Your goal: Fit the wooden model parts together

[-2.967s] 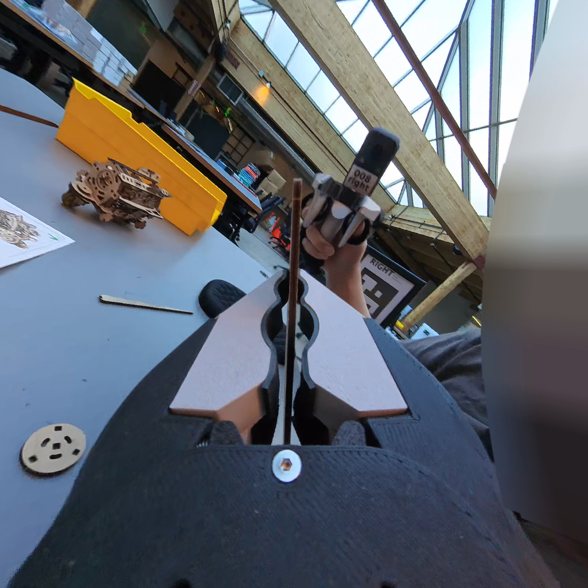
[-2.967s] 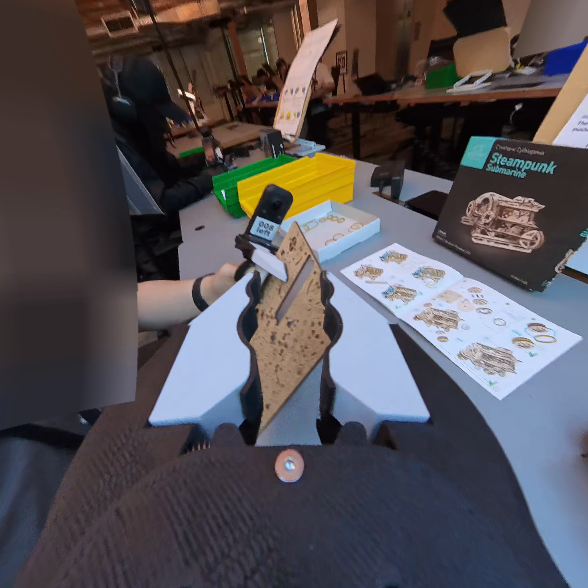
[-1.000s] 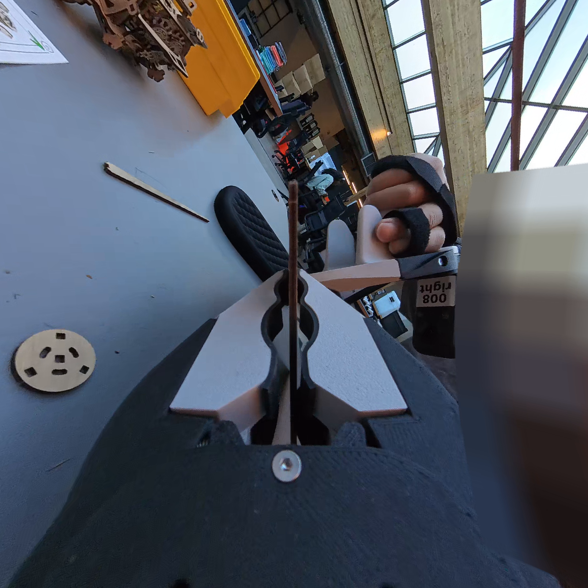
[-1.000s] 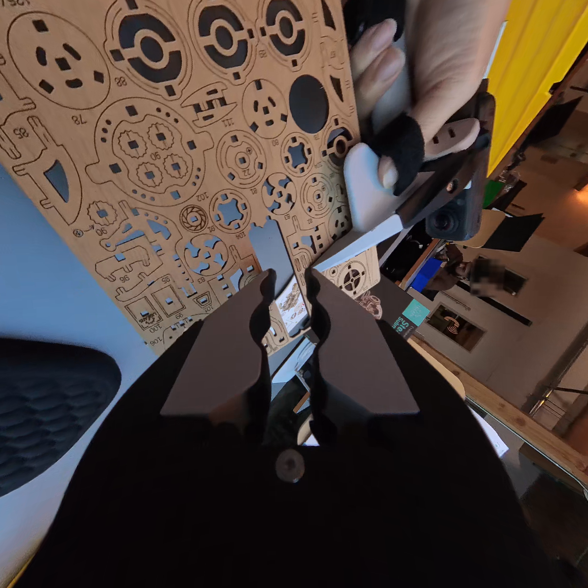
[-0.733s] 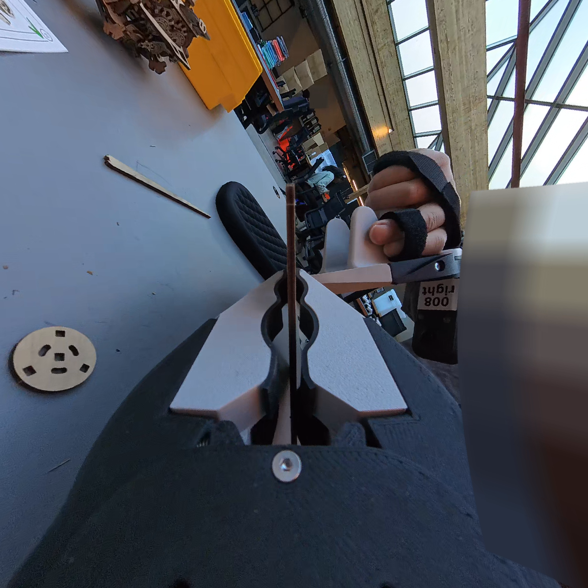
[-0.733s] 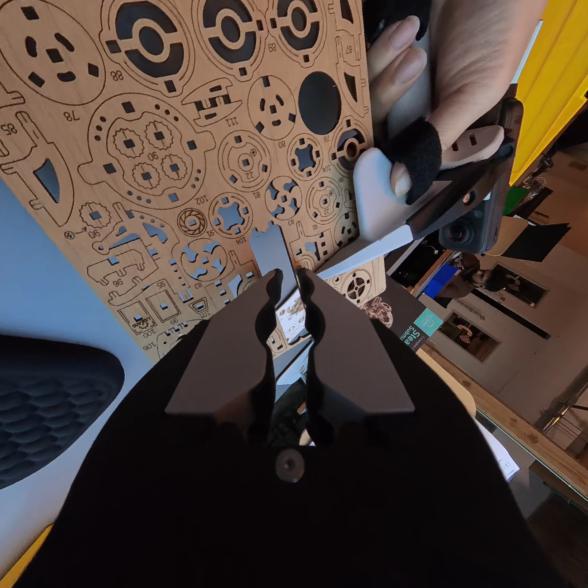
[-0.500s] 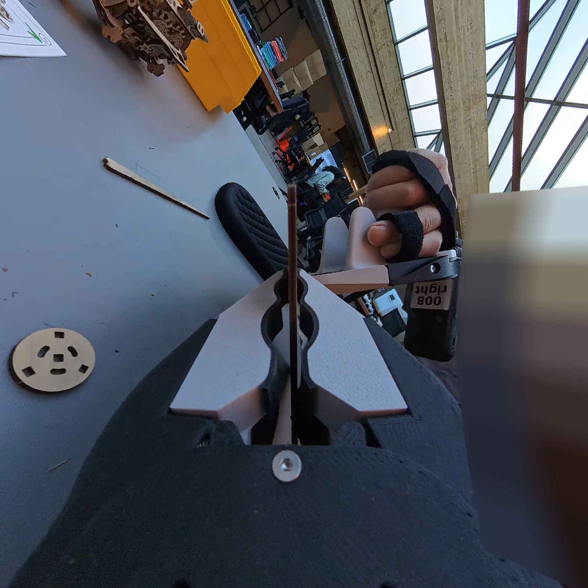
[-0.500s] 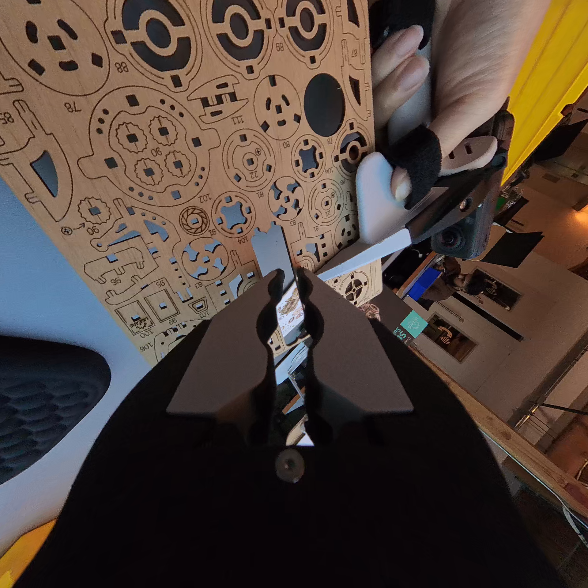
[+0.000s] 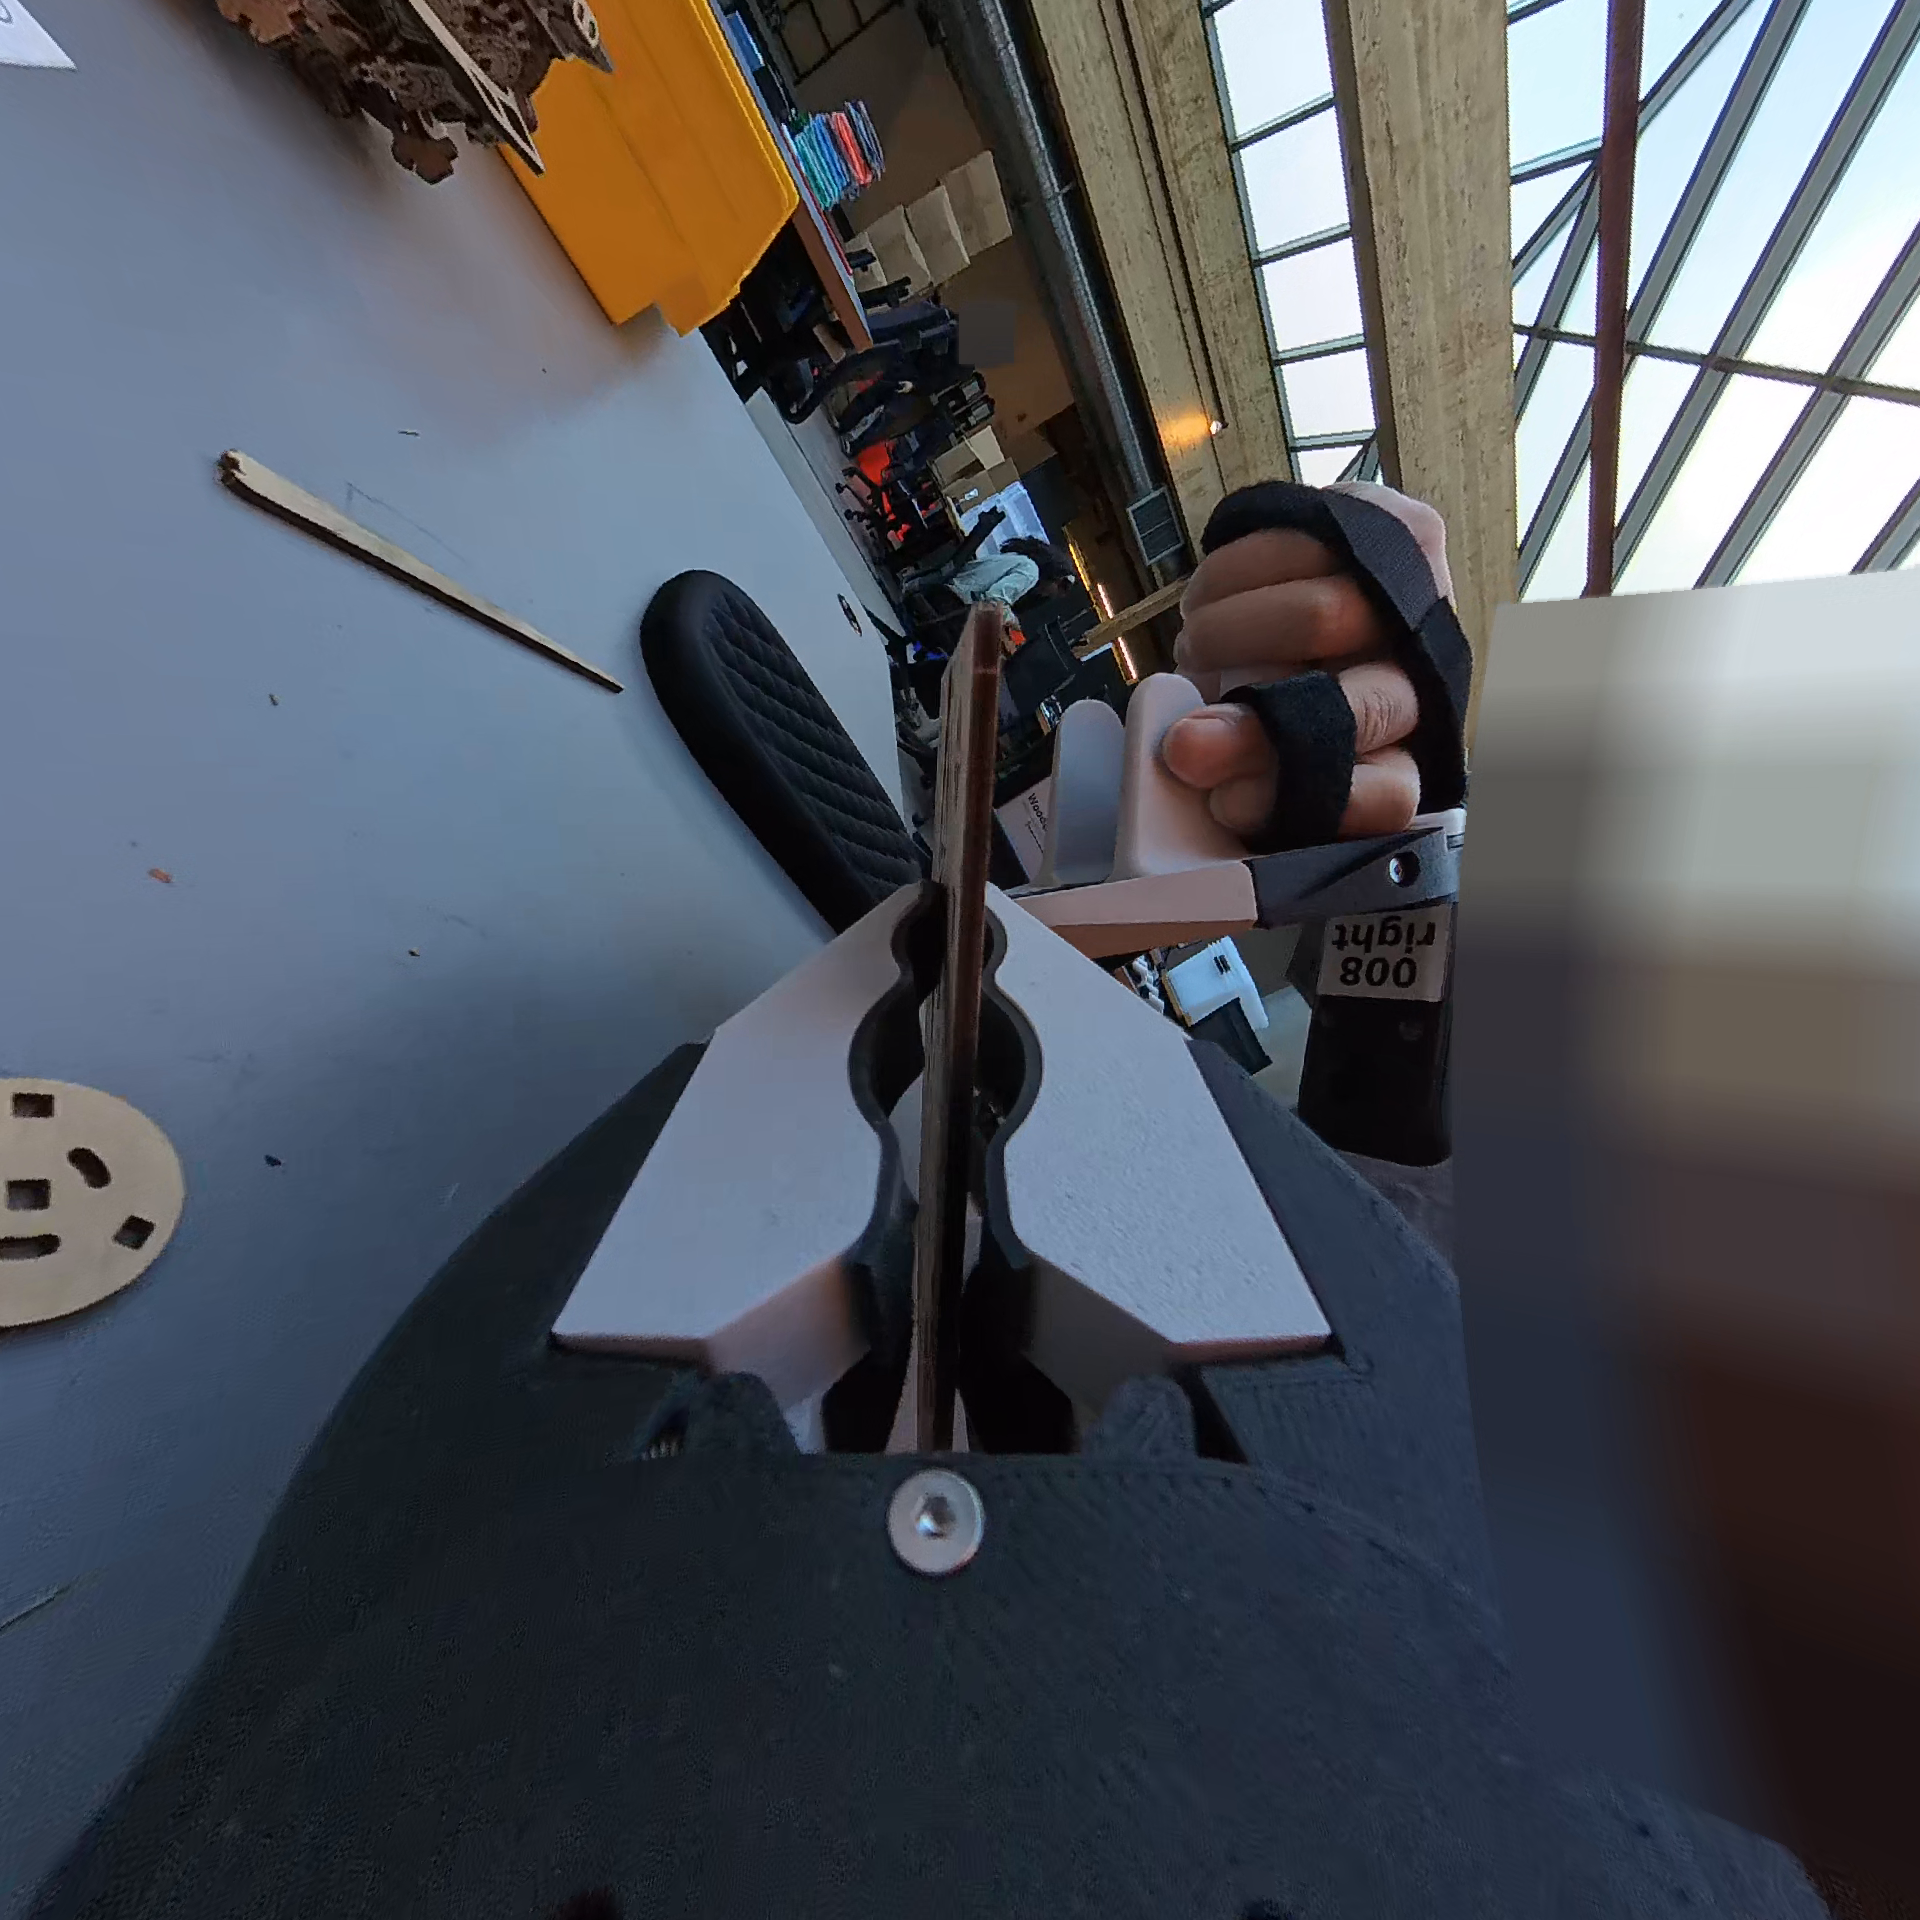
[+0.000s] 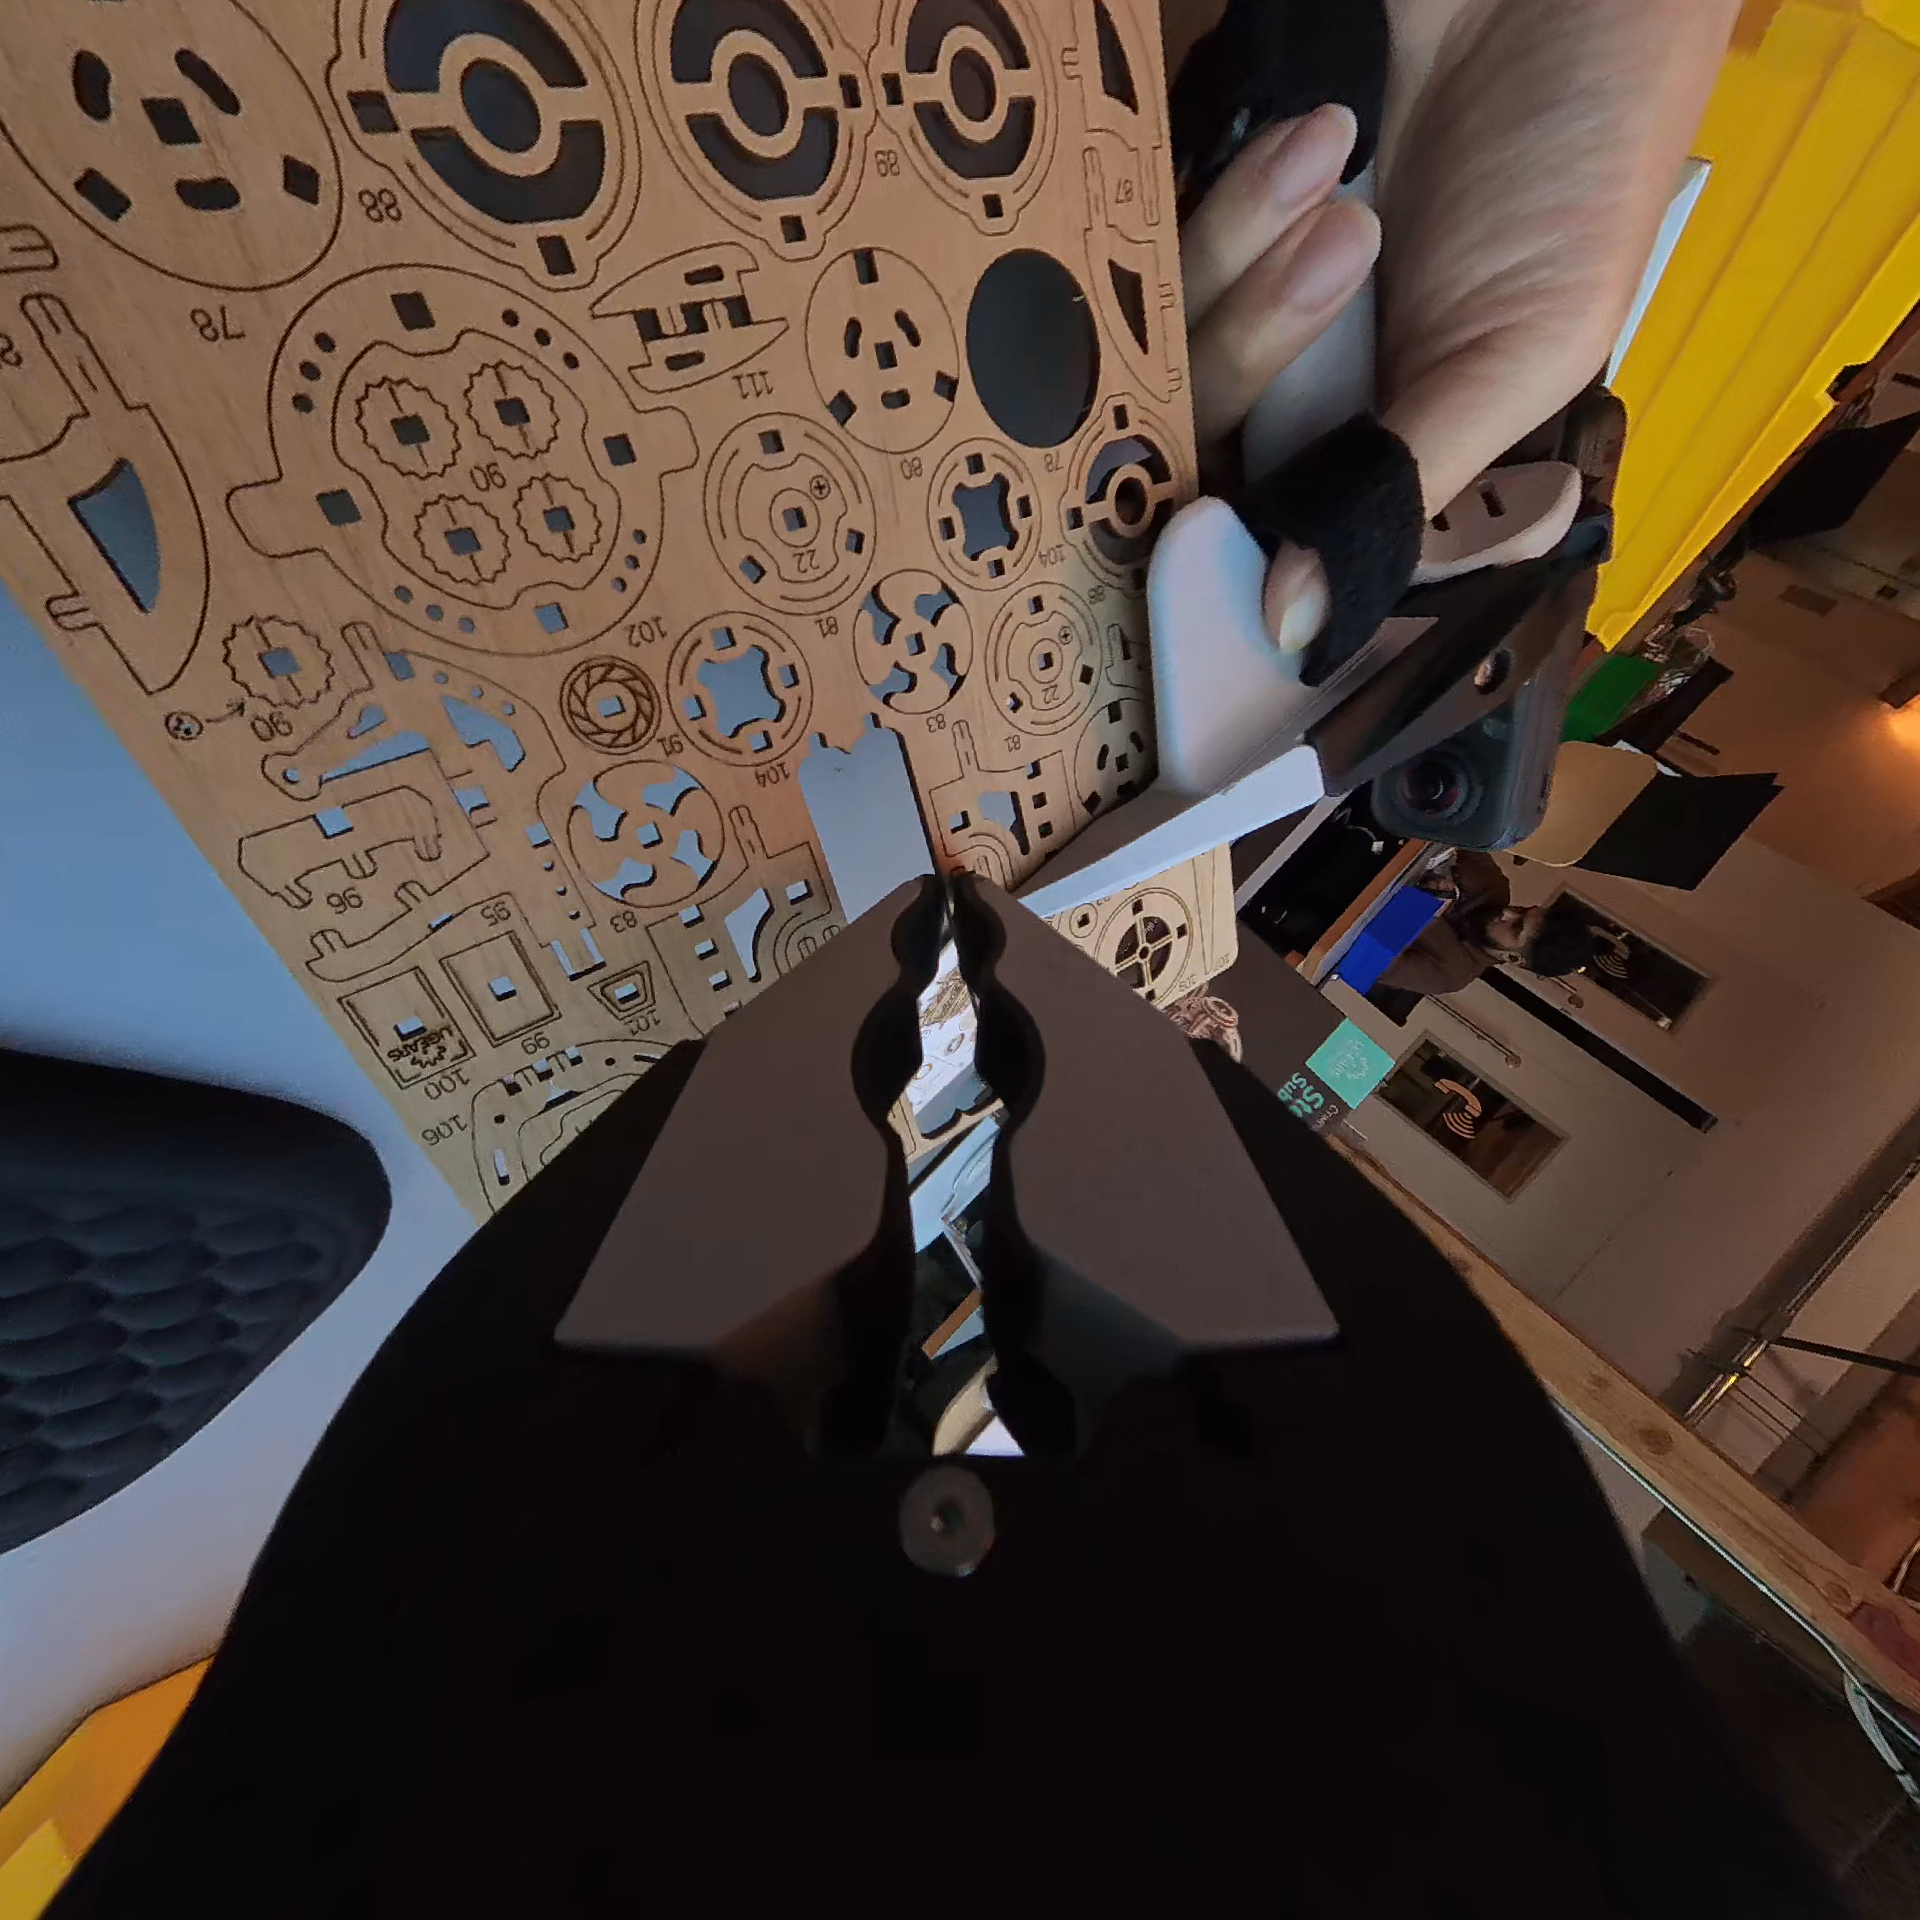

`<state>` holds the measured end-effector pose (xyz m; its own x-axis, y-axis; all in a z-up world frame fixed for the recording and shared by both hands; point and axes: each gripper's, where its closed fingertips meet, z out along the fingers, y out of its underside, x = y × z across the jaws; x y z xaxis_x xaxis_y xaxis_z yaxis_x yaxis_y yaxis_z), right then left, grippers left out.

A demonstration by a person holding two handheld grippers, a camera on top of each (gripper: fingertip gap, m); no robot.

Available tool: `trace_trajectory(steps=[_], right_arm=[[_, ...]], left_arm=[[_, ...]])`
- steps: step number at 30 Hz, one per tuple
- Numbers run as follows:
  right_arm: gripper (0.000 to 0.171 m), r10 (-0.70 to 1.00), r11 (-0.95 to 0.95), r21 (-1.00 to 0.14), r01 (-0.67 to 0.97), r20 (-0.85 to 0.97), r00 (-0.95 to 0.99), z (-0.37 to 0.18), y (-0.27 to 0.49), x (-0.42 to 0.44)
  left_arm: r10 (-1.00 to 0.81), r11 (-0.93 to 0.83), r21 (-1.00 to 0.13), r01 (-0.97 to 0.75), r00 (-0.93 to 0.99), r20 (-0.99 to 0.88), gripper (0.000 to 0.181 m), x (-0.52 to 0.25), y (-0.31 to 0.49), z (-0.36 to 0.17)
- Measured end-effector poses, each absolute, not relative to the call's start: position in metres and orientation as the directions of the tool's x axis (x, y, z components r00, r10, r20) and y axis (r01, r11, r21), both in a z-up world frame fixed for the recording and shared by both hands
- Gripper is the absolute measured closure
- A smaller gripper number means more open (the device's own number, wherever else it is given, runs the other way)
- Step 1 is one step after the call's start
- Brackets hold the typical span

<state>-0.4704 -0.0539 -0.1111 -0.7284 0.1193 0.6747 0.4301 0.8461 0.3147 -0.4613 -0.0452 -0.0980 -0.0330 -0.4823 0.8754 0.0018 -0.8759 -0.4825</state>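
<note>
Jaws over grey table (image 9: 312, 831), maybe workshop.

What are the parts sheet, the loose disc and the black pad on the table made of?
Parts sheet: thin plywood by the look, pale grain, dark scorched cut lines, probably laser-cut; left gripper clamps it edge-on.
Loose disc: same pale unfinished wood, dark-edged holes.
Black pad: matte, quilted diamond texture, likely foam or rubber; cannot tell which.
</note>
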Motion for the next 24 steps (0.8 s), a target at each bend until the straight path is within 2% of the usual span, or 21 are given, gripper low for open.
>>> trace_trajectory(steps=[8, 15, 19, 22, 24], right_arm=[[0.169, 0.240, 0.821, 0.213, 0.530, 0.714, -0.658, -0.118, -0.050, -0.470], [0.169, 0.271, 0.837, 0.159, 0.523, 0.710, -0.650, -0.122, -0.052, -0.469], [0.168, 0.458, 0.792, -0.039, 0.609, 0.696, -0.552, -0.118, -0.050, -0.470], [0.163, 0.713, 0.612, -0.337, 0.716, 0.627, -0.314, -0.102, -0.046, -0.470], [0.158, 0.913, 0.314, -0.592, 0.742, 0.403, -0.065, -0.095, -0.047, -0.470]], left_arm=[[-0.464, -0.886, -0.464, 0.017, 0.004, 0.886, 0.181, -0.461, -0.041, -0.105], [-0.478, -0.878, -0.478, -0.007, 0.033, 0.878, 0.181, -0.459, -0.042, -0.111], [-0.519, -0.855, -0.519, 0.001, 0.035, 0.854, 0.180, -0.460, -0.039, -0.108], [-0.525, -0.848, -0.526, 0.066, 0.037, 0.850, 0.181, -0.467, -0.031, -0.101], [-0.550, -0.828, -0.552, 0.097, 0.044, 0.834, 0.181, -0.467, -0.029, -0.095]])
